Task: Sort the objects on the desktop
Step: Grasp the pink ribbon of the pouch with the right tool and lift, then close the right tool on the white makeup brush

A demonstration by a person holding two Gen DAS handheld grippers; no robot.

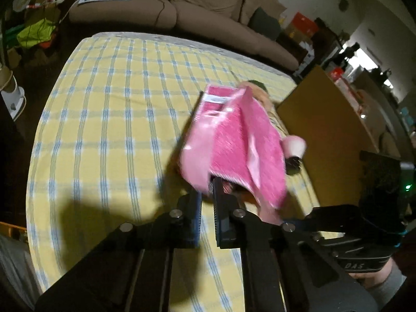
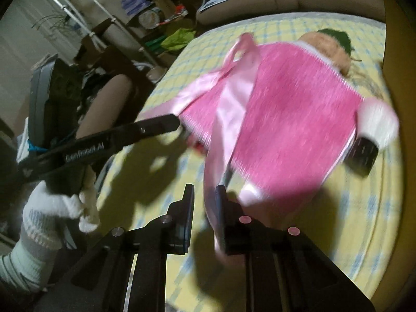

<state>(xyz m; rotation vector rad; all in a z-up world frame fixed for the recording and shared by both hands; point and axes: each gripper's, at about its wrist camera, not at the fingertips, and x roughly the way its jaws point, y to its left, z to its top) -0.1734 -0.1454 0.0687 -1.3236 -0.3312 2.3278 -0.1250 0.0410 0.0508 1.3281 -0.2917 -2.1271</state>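
A pink fuzzy bag (image 1: 244, 145) with pale pink satin ribbons is held up above the yellow checked tablecloth (image 1: 104, 119). My left gripper (image 1: 206, 195) is shut on the bag's lower edge. In the right wrist view the same bag (image 2: 286, 130) hangs in front, and my right gripper (image 2: 205, 202) is shut on a satin ribbon (image 2: 228, 119) of it. The left gripper's finger (image 2: 156, 126) reaches the bag from the left. A small black object (image 2: 364, 153) with a white fluffy pompom (image 2: 377, 122) lies under the bag's right side.
An orange plush toy with a green top (image 2: 330, 49) lies on the cloth behind the bag. A brown board (image 1: 330, 135) stands along the table's right edge. A beige sofa (image 1: 182, 7) is beyond the table. Cluttered shelves (image 2: 156, 13) stand at the left.
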